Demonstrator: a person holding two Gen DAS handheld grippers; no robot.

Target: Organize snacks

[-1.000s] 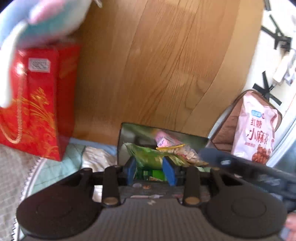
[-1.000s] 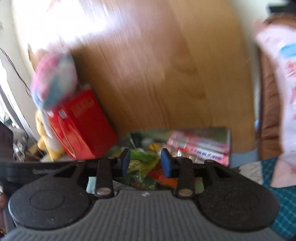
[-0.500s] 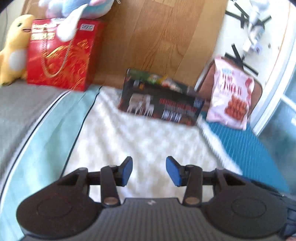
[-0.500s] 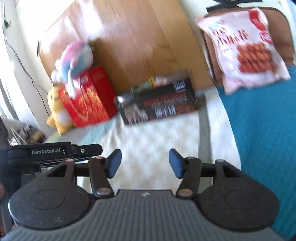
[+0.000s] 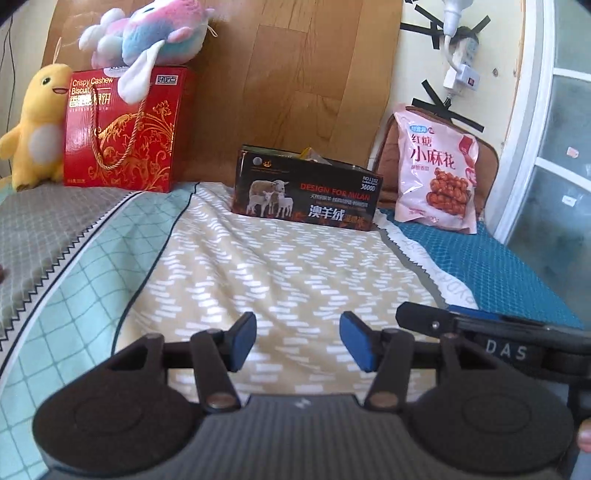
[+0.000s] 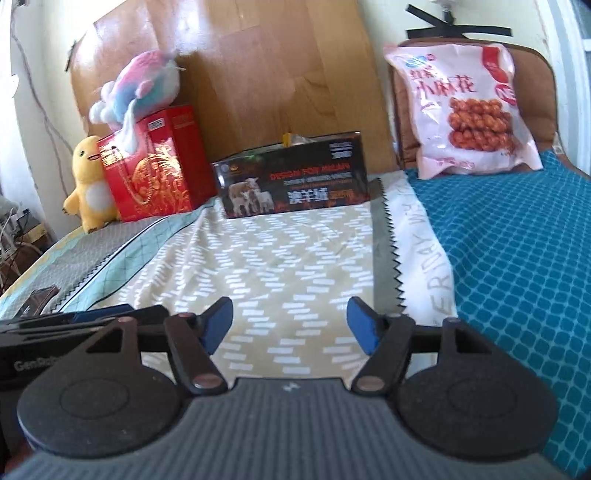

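A black open-top box with sheep on it [image 5: 306, 192] stands on the bed against the wooden headboard, with snack packets poking out of its top [image 5: 312, 154]. It also shows in the right wrist view [image 6: 293, 179]. A big pink snack bag [image 5: 436, 173] leans on a brown cushion to its right, also in the right wrist view [image 6: 465, 107]. My left gripper [image 5: 298, 341] is open and empty, low over the bedspread, well back from the box. My right gripper [image 6: 291, 325] is open and empty beside it.
A red cashew biscuit gift box [image 5: 123, 129] stands at the left with a pastel plush toy [image 5: 147, 33] on top and a yellow plush duck [image 5: 31, 125] beside it. A blue quilt [image 6: 517, 258] covers the right of the bed. A small dark object [image 6: 40, 297] lies at the left edge.
Both grippers have pulled back from over the black box to low over the bed. The left one let go of a green packet into the box, and both jaws have opened wider.
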